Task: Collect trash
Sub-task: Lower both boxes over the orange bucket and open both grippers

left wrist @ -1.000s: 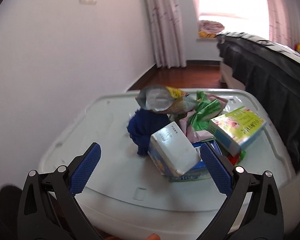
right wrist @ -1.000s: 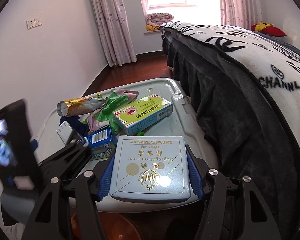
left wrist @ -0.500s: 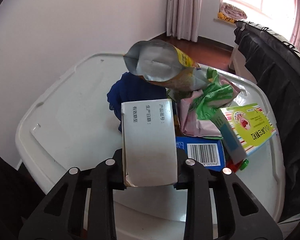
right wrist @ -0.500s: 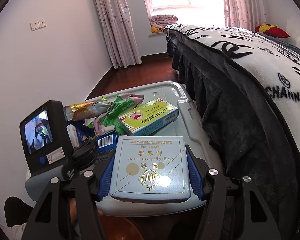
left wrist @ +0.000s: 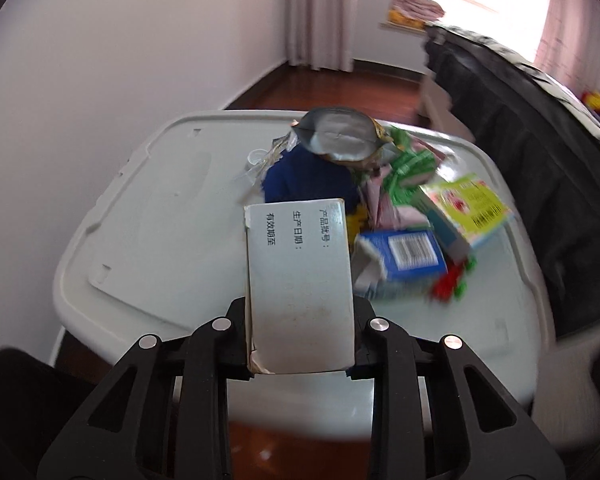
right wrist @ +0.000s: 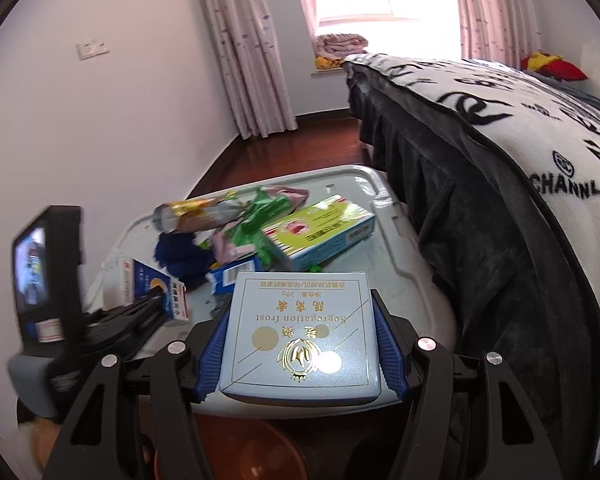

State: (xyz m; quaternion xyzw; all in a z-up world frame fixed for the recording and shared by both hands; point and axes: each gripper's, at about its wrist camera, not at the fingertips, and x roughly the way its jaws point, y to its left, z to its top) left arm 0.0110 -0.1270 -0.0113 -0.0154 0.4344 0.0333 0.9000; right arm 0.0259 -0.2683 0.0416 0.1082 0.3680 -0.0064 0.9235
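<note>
Lifted clear of pile since prev frame: white carton [left wrist: 300, 292], clamped by L gripper [left wrist: 300, 336]. R gripper [right wrist: 300, 344] grips blue box [right wrist: 300, 340]; trash heap [right wrist: 260, 232] at 12 o'clock on bin lid [left wrist: 160, 216].

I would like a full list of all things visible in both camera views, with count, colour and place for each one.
White box: 1, white, held in left gripper.
Pale blue box: 1, gold print, held in right gripper.
Green box: 1, green and yellow, right side of lid.
Blue carton: 1, blue with barcode, middle of pile.
Foil bag: 1, silver inside, top of pile.
Blue cloth: 1, dark blue, under foil bag.
Green wrappers: several, green and pink, in pile.
Bin lid: 1, white, under everything.
Bed: 1, black and white blanket, right.
Left gripper: 1, black, jaws shut.
Right gripper: 1, black, blue pads, jaws shut.
</note>
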